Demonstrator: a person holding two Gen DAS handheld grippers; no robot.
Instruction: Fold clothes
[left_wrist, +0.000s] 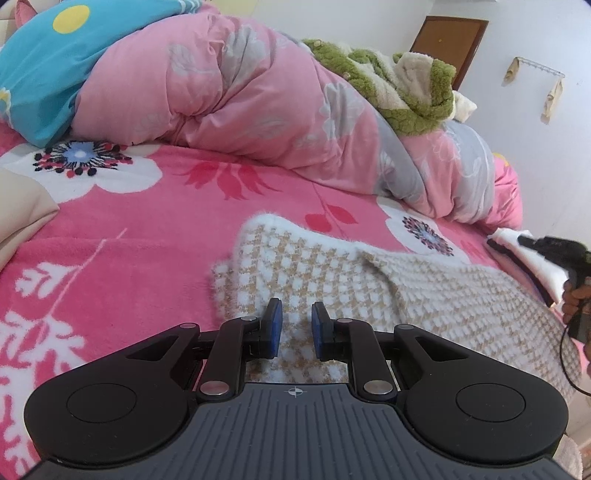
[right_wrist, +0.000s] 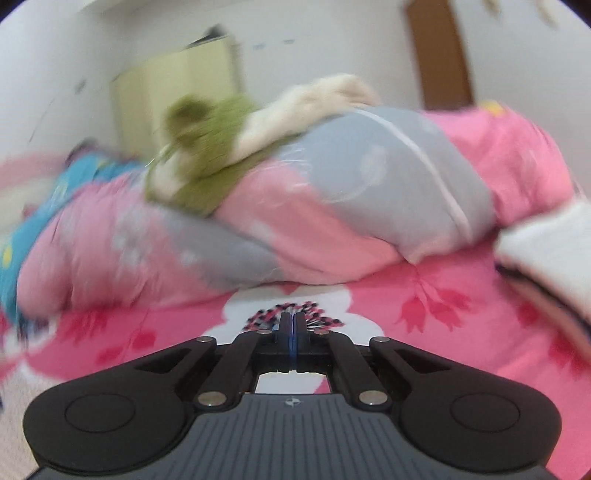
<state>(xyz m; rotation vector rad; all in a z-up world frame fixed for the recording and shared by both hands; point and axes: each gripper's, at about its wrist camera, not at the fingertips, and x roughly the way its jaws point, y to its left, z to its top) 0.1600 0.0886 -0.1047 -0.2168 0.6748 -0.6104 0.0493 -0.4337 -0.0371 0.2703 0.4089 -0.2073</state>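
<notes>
While the left gripper (left_wrist: 296, 318) hovers slightly parted, the sweater (left_wrist: 369, 280) edge lies free.

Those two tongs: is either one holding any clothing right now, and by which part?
Neither holds anything. The left tongs stand slightly open above the checked sweater, pads apart, nothing pinched. The right tongs are shut on nothing, over the pink flowered blanket.

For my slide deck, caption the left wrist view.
Open left tongs hover over a checked sweater spread on a pink flowered blanket.
</notes>
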